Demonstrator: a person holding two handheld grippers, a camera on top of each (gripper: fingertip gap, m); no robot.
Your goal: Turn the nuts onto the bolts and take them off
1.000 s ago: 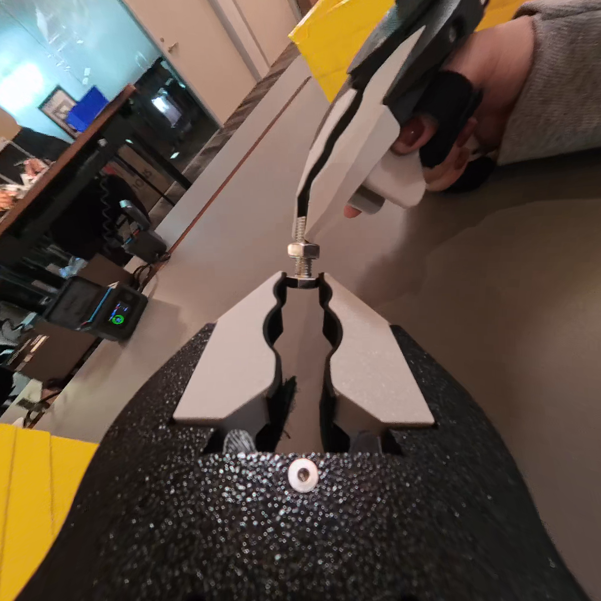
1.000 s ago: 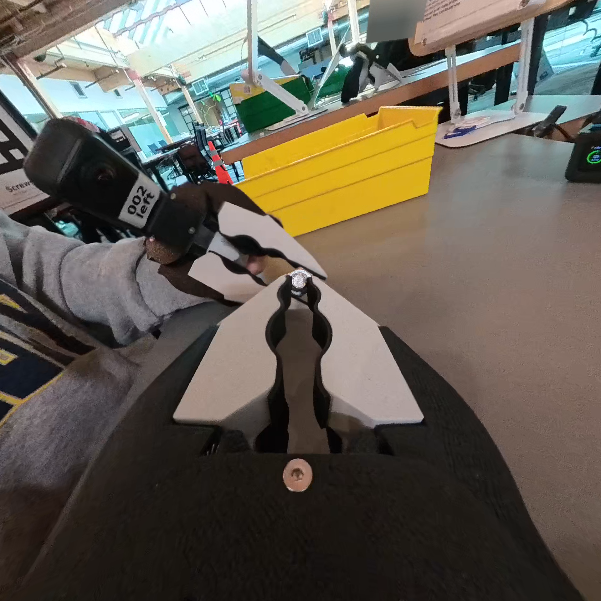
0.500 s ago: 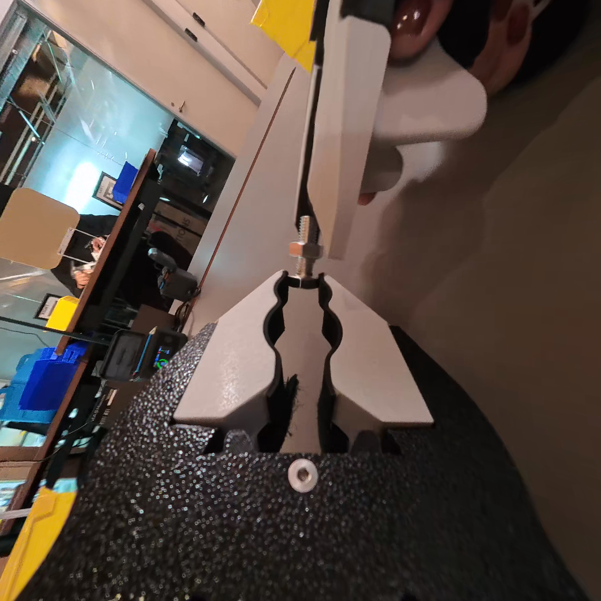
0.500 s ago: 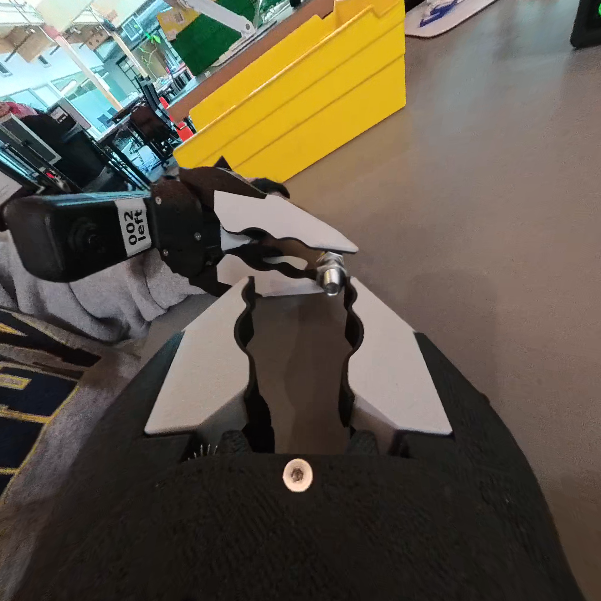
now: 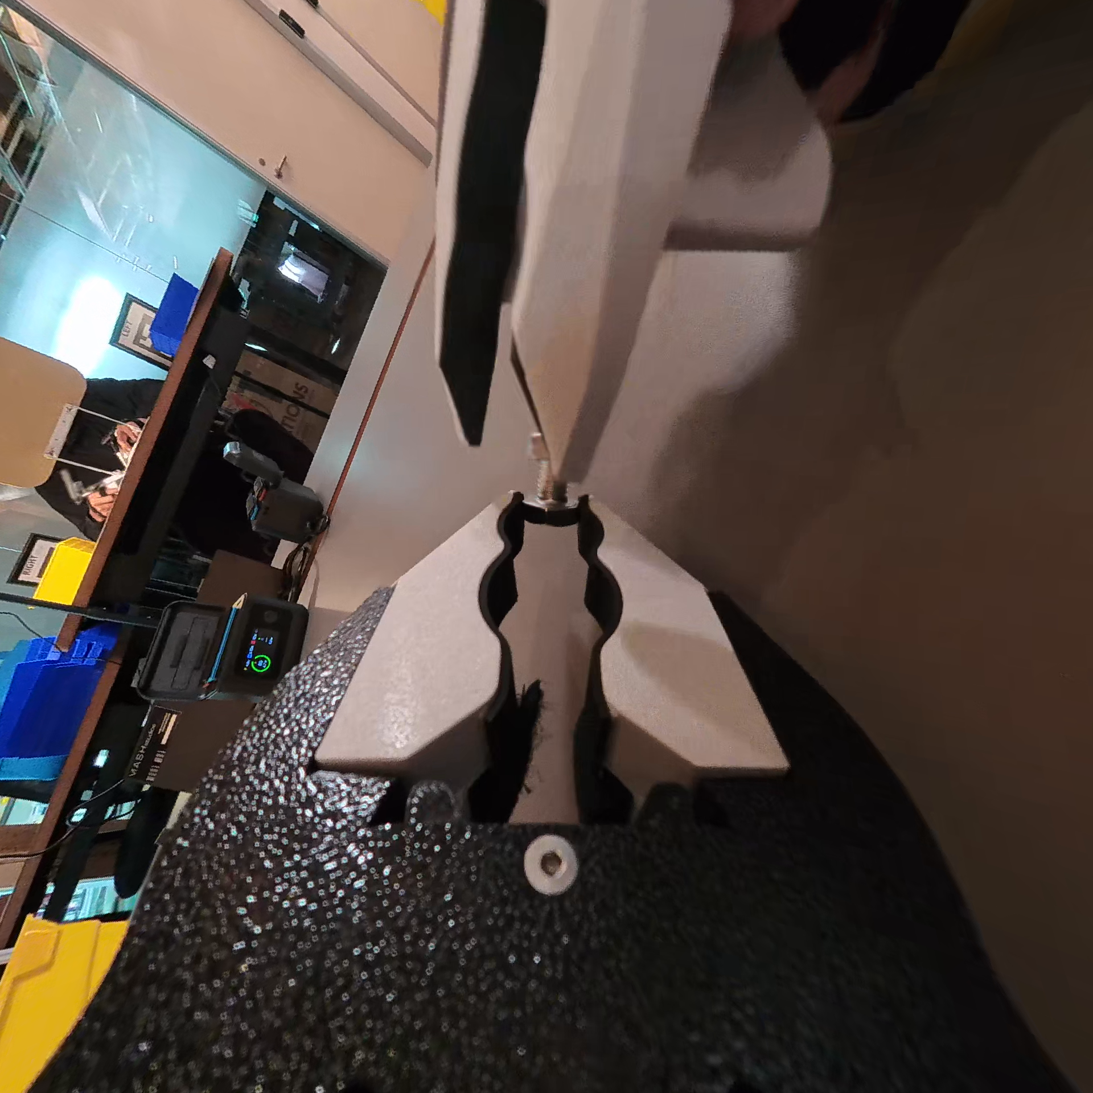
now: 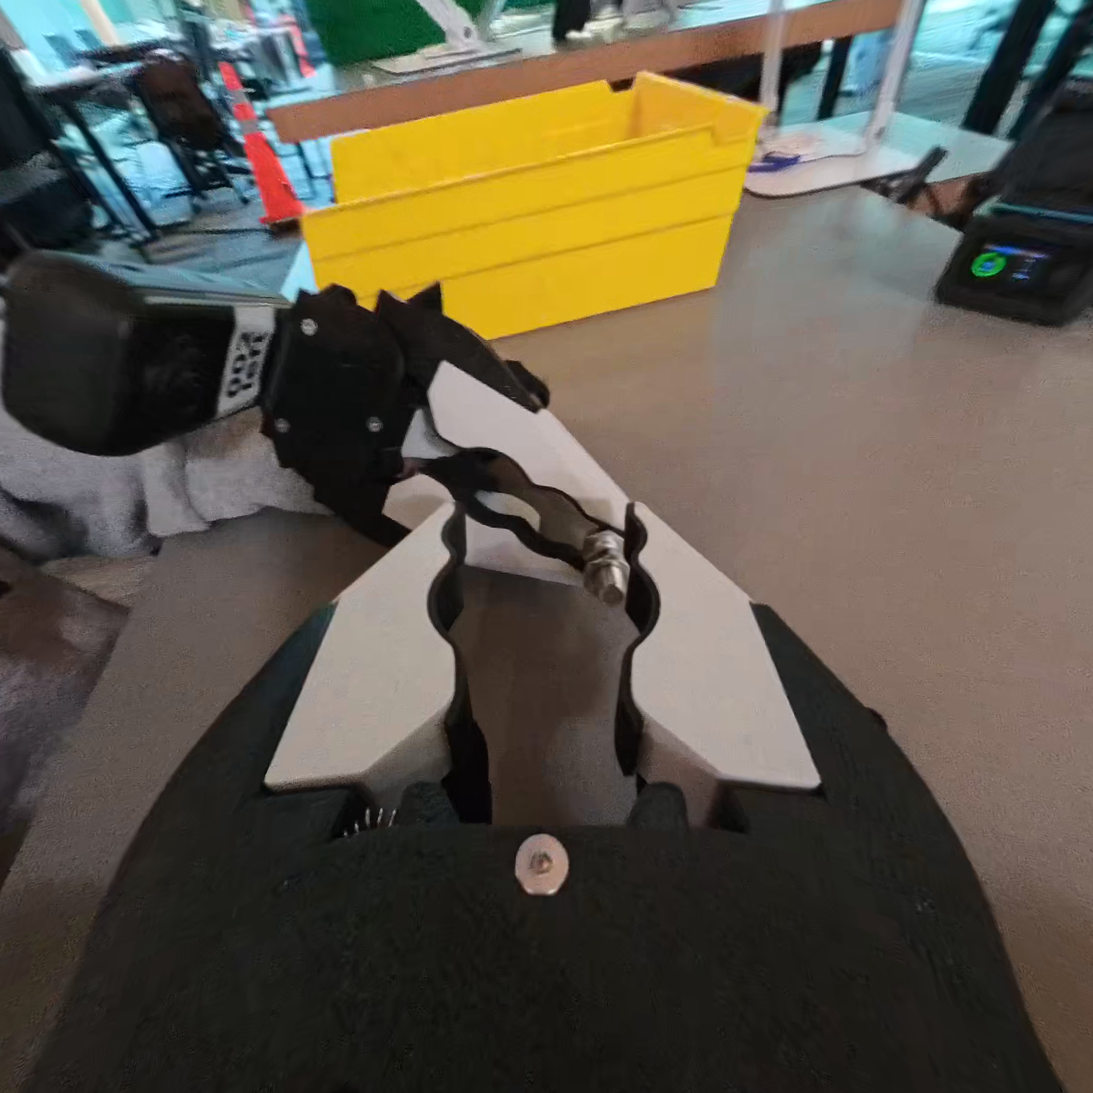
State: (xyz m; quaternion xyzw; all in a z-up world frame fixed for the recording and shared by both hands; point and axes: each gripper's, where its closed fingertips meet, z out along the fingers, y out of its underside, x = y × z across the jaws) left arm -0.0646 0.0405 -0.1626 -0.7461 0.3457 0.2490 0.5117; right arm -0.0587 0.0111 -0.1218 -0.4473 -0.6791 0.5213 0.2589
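Two claws meet over the desk [image 6: 887, 473]. Left claw [image 5: 549, 510] pinches the bolt [image 6: 600, 565] at its head end, shaft jutting out with the nut [image 6: 598, 547] threaded on. Right claw [image 6: 541, 532] gapes wide around that shaft, gripping nothing. Small, hard, smooth steel: light but slippery, so grip the nut squarely across its flats.

The right gripper [image 5: 520, 437], at 12 o'clock in the left wrist view, is blurred and cut off; one finger [image 5: 568, 296] hides most of the bolt [image 5: 547, 482].
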